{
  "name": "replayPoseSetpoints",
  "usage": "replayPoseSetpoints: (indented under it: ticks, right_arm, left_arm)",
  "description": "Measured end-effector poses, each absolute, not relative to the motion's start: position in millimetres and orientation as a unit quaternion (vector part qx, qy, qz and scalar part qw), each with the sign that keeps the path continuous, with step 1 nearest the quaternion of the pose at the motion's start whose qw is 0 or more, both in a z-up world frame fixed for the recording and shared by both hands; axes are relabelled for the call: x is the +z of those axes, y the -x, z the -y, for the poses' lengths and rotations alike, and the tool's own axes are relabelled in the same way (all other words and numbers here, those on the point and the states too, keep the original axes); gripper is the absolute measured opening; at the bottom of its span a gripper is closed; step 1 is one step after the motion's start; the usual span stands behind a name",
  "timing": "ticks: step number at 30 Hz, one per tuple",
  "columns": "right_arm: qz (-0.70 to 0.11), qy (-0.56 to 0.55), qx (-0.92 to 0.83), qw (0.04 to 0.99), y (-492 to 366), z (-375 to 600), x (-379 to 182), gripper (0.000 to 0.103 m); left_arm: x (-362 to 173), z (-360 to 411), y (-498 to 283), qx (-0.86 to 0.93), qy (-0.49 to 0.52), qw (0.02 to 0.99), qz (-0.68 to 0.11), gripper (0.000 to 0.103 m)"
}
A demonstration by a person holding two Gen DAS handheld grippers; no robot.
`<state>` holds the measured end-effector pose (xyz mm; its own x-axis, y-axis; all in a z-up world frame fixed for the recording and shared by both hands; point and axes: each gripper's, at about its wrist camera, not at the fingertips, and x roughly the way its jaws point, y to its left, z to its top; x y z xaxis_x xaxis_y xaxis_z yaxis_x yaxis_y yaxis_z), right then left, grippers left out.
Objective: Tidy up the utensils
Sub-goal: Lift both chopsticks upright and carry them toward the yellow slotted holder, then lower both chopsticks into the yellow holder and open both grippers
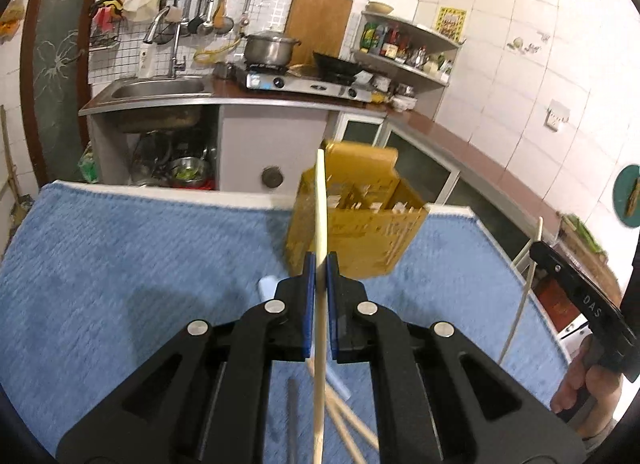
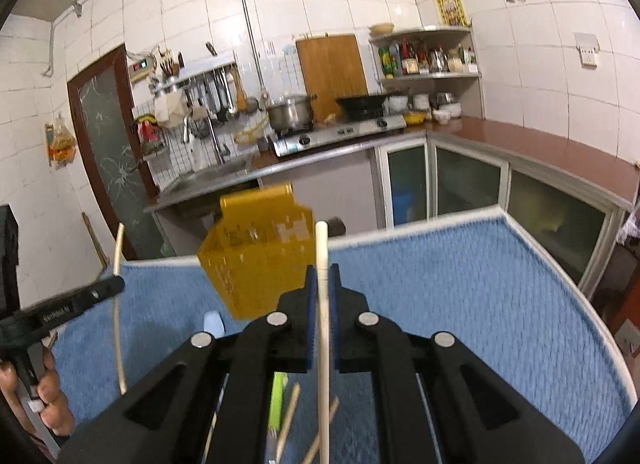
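My left gripper [image 1: 320, 264] is shut on a pale wooden chopstick [image 1: 321, 200] that stands upright between its blue pads. A yellow slotted utensil holder [image 1: 360, 220] stands on the blue towel [image 1: 120, 264] just beyond it. My right gripper [image 2: 322, 274] is shut on another pale chopstick [image 2: 322, 248], also upright, with the same holder [image 2: 260, 256] ahead and to its left. Each gripper shows in the other's view, the right one [image 1: 576, 292] and the left one [image 2: 72, 308], each with its chopstick. Loose chopsticks [image 1: 348, 416] lie on the towel below the grippers.
A light blue object [image 1: 267, 287] lies on the towel near the holder. A green utensil [image 2: 277, 400] and more sticks [image 2: 290, 412] lie under my right gripper. Behind the table are a sink [image 1: 156, 90], a stove with a pot [image 1: 272, 48] and a counter with cabinets.
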<state>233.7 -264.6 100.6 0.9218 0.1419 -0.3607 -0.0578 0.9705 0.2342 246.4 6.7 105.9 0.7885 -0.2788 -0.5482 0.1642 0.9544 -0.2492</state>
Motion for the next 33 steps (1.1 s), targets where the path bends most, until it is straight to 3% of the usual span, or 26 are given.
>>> replayPoseSetpoints:
  ticks: [18,24,33]
  right_arm:
    - [-0.036,-0.115,0.063,0.991,-347,256,188,0.006]
    - [0.000,-0.121,0.062,0.991,-369,252,187,0.006]
    - [-0.022,-0.093,0.084,0.992,-391,235,132,0.006]
  left_arm:
    - [195,33,-358,-0.099,0.081,0.981,-0.148,0.004]
    - [181,44,-390,-0.096,0.074,0.987,-0.109,0.004]
    - [121,40,-407,-0.096,0.077,0.983,-0.135,0.004]
